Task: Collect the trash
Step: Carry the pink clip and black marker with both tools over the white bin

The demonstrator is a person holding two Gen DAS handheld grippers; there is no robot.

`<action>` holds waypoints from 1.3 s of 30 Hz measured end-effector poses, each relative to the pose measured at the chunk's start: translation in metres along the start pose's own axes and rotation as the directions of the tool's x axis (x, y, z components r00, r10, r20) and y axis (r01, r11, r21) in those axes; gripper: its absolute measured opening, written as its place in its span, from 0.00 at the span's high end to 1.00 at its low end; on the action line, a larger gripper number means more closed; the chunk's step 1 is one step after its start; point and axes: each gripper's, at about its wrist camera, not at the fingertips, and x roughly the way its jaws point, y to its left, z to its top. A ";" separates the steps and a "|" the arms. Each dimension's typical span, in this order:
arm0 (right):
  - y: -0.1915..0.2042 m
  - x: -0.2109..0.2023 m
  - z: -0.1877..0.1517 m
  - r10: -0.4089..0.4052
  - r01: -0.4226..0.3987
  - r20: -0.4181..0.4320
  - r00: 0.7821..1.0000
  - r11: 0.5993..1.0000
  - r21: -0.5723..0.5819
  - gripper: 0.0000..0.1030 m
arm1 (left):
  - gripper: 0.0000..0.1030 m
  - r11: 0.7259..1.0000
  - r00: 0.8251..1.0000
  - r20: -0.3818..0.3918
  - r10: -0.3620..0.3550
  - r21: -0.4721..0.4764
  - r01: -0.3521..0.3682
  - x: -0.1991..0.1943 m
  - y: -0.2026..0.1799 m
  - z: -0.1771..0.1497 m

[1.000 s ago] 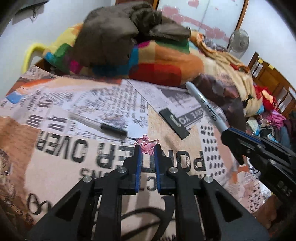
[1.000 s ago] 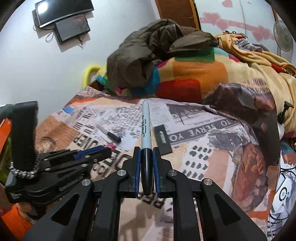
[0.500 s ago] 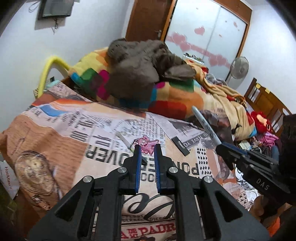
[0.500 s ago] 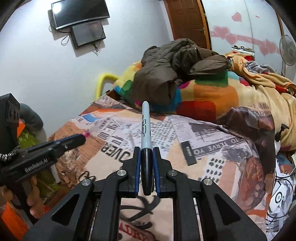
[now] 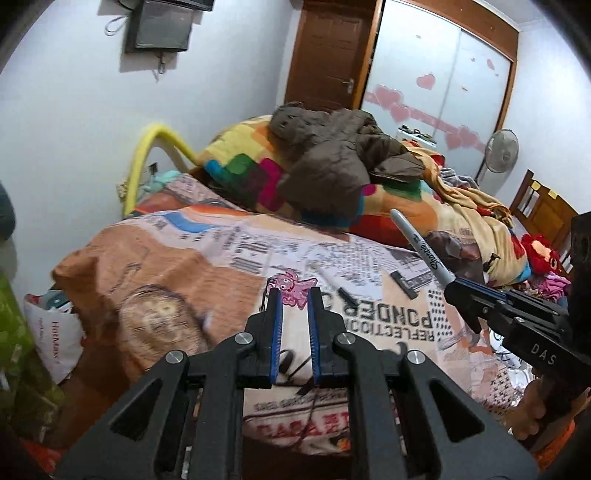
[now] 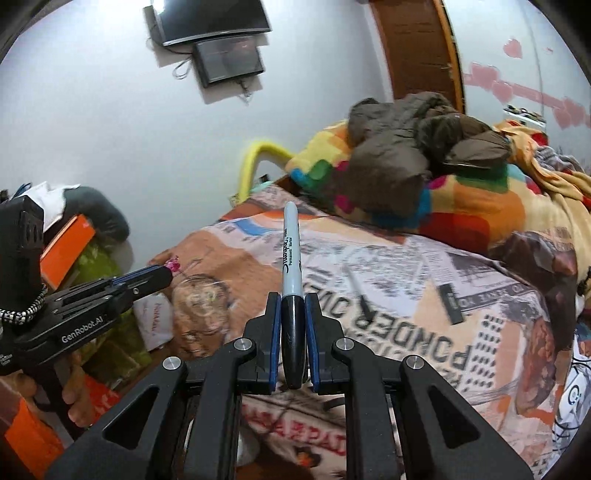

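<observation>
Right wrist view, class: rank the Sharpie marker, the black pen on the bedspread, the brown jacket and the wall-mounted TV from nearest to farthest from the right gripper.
1. Sharpie marker: clamped in the right gripper jaws.
2. Black pen: on the bedspread, just right.
3. Brown jacket: heaped on the blankets, upper right.
4. Wall-mounted TV: high on the wall, upper left.

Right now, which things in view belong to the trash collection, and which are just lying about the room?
Part of the job:
- Sharpie marker, clamped in the right gripper
- pink figure, pinched in the left gripper
- loose pen and flat black piece on the bedspread, probably next

Just lying about:
- brown jacket
- colourful blanket
- standing fan
</observation>
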 end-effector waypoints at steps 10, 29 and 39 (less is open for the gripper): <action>0.080 0.018 -0.019 0.092 -0.097 -0.076 0.993 0.992 -0.076 0.89 | 0.88 0.994 0.996 0.002 0.089 -0.059 -0.089 -0.056 0.062 -0.036; 0.180 0.080 -0.092 0.145 -0.214 -0.320 0.936 0.957 -0.193 0.89 | 0.88 0.955 0.962 -0.199 0.185 -0.193 -0.224 -0.083 0.159 -0.160; 0.203 0.138 -0.154 0.115 -0.250 -0.508 0.854 0.946 -0.206 0.89 | 0.88 0.917 0.926 -0.307 0.220 -0.259 -0.304 -0.060 0.194 -0.222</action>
